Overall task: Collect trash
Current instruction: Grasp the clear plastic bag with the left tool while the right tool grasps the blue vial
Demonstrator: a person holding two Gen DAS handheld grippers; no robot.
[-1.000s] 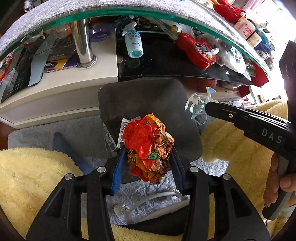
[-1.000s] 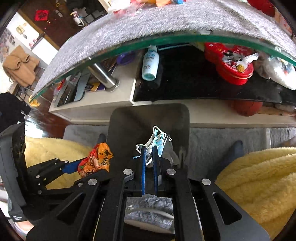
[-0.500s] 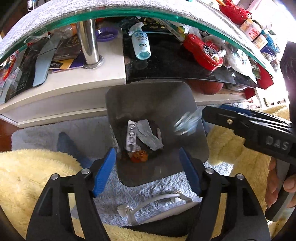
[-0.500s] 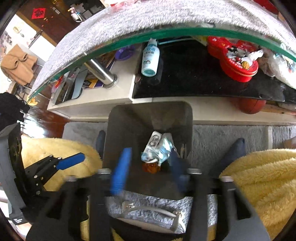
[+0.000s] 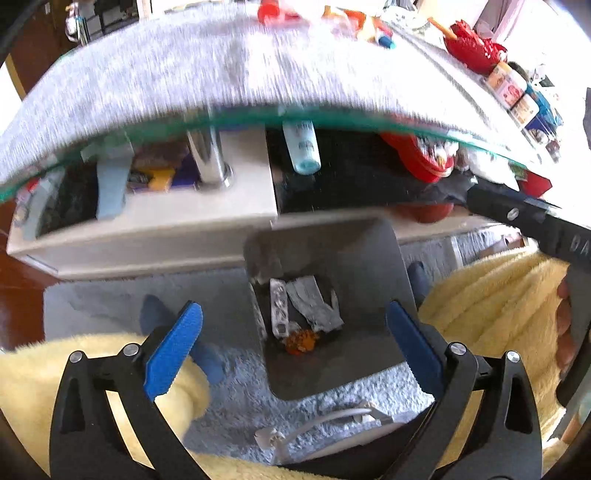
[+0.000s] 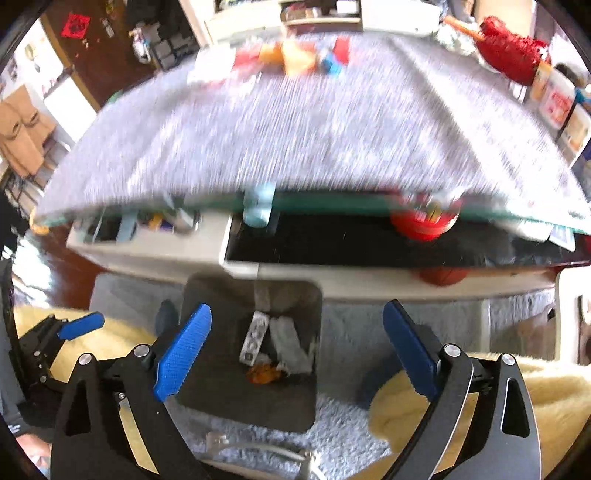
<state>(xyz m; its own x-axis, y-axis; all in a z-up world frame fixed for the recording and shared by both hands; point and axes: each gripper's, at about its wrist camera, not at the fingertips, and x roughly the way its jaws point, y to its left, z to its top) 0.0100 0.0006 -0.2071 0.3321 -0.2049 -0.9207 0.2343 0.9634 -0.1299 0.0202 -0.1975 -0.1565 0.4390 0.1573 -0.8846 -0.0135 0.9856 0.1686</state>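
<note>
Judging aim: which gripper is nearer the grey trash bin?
Left, apparently. Both grippers' jaws have just been opening, nothing between them. The left gripper hangs centred over the grey trash bin; the right gripper hangs off toward its right rim.

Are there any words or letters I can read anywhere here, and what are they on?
"DA": white letters on the black body of the right gripper, cut off by the picture edge.
Light blue bottle on the shelf: print too blurred to read.
Jars on the table: labels too blurred to read.
Red wall hanging: sign too small to read.
</note>
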